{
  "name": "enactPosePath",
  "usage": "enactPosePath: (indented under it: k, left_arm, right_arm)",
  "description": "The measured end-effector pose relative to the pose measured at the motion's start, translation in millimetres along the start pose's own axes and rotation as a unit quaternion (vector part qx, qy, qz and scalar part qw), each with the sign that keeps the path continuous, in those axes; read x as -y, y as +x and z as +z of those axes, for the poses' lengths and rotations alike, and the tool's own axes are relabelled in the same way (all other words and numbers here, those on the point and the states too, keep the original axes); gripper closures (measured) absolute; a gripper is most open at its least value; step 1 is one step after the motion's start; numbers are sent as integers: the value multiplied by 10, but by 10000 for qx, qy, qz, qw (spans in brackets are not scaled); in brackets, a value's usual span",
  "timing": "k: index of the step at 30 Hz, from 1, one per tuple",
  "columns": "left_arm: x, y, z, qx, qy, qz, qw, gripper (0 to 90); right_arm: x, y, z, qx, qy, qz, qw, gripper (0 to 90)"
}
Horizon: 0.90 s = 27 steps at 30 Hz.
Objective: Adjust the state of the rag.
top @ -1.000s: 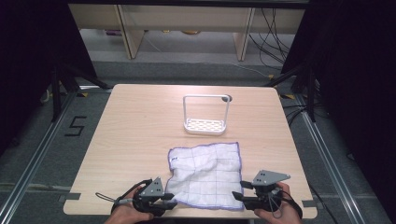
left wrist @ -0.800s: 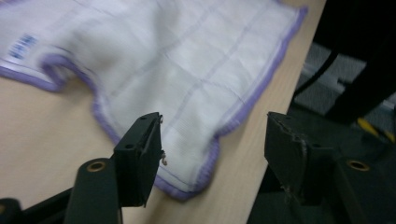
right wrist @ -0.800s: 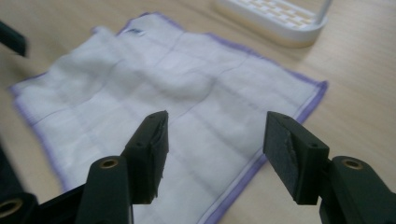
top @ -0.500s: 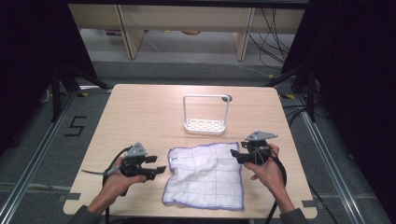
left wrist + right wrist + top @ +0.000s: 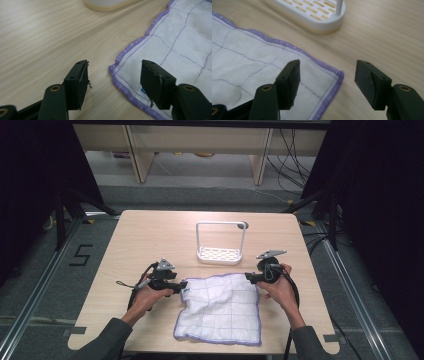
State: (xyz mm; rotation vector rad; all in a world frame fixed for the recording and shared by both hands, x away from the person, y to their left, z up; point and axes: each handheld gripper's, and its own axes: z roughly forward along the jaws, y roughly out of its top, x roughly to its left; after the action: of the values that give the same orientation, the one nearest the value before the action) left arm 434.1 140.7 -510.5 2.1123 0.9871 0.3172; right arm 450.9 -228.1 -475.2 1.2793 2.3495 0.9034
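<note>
Black "5" marked on the grey floor left of the table

Black jaws (brass-coloured pivots), grey sleeves

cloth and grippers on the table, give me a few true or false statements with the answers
1. Both grippers are open. True: the left gripper and the right gripper each show a wide gap between the jaws.
2. The cloth has a purple edge. True.
3. The left gripper is clamped on a cloth corner. False: the corner lies between its open jaws, ungripped.
4. The cloth hangs over the white rack. False: it lies on the table in front of the rack.
5. The rack stands on top of the cloth. False: it stands on bare wood, beyond the cloth's far edge.
</note>
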Motion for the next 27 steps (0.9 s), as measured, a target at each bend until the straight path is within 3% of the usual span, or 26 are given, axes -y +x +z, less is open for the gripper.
enactPosePath:
  k: [3,4,7,11,12,15,16,17,19,20,22,23,27]
  left_arm:
    - [-2,-46,36,-157,59,129,9998,387]
    - [-3,-51,52,-159,25,143,9998,397]
    - [-6,-87,93,-227,95,338,9991,446]
    - [-25,-132,102,-246,61,637,9976,543]
    - [-24,-139,109,-186,30,613,9979,608]
    - [-27,-156,119,-102,15,675,9977,717]
    - [-31,-155,125,-89,8,695,9975,734]
    - [-35,-157,132,-70,0,686,9976,753]
    - [-53,-160,157,-91,-35,686,9976,789]
    - [-59,-156,161,-96,-14,721,9973,811]
    - [-77,-140,181,-144,-33,720,9973,825]
    - [-80,-128,187,-147,-52,706,9974,830]
    - [-99,-42,219,-184,-147,552,9982,839]
  right_arm:
    - [21,-20,53,6,141,79,9999,380]
    - [31,-28,99,58,46,8,10000,381]
    - [25,-41,146,68,245,-27,9997,380]
    - [26,-62,214,99,240,-94,9996,384]
    - [26,-46,231,61,242,-17,9997,386]
    - [26,-36,269,116,244,-152,9995,391]
    - [16,-28,259,98,355,-126,9992,396]
    - [16,-33,275,101,325,-214,9992,401]
    - [25,-22,306,120,320,-117,9993,402]
    - [17,-49,302,56,356,-164,9992,431]
    - [18,-48,300,-42,378,-41,9993,479]
    - [31,-52,324,-52,209,-96,9997,526]
    - [17,-55,292,-205,318,66,9993,742]
